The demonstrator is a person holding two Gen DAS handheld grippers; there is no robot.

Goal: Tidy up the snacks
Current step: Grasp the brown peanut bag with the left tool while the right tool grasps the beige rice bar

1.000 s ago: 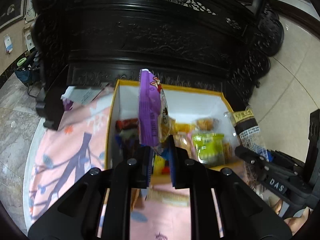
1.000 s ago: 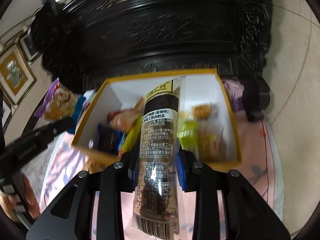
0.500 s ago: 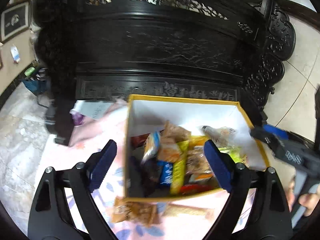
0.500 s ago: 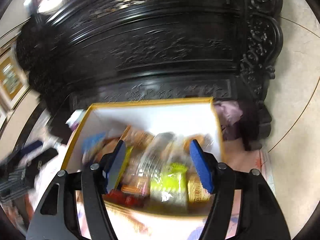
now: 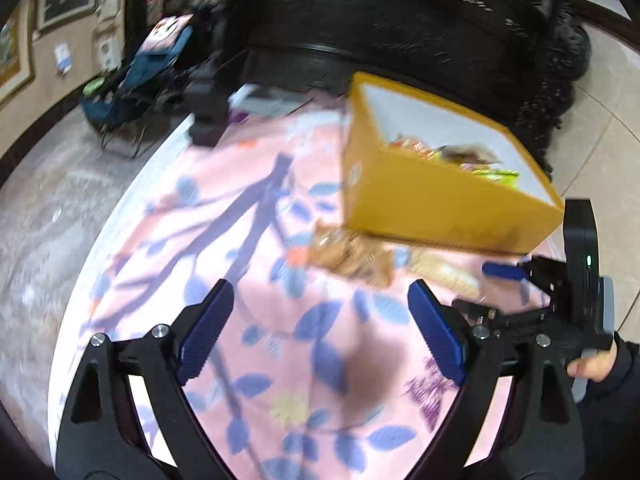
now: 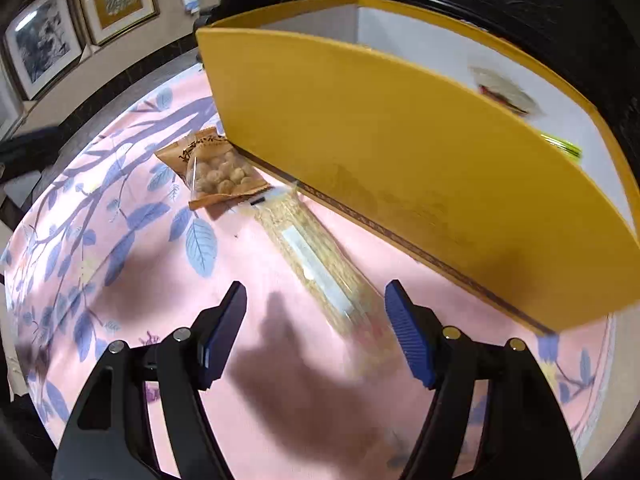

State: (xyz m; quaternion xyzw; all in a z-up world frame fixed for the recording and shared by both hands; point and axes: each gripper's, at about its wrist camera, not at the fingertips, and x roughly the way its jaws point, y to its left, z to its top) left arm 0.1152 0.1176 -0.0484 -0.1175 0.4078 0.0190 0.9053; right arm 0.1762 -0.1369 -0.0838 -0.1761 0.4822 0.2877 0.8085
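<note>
A yellow box [image 5: 436, 200] with white inner walls holds several snack packs and stands on the pink flowered tablecloth [image 5: 280, 320]; it also shows in the right wrist view [image 6: 400, 160]. A brown pack of round snacks [image 6: 218, 170] and a long clear pack of golden biscuits [image 6: 320, 268] lie on the cloth by the box's near wall. The brown pack [image 5: 352, 256] also shows in the left wrist view. My left gripper [image 5: 320, 328] is open and empty above the cloth. My right gripper [image 6: 316, 332] is open and empty, low over the long pack's near end.
Dark carved wooden furniture [image 5: 400, 20] stands behind the table. A blue bag [image 5: 140, 68] sits on the floor at the far left. Framed pictures [image 6: 80, 20] hang on the wall. The right gripper's body [image 5: 560, 300] shows at the right of the left wrist view.
Both grippers let go of their packs into the box, opened, then drew back and dropped low over the cloth. The purple pack and the dark tall pack are no longer held.
</note>
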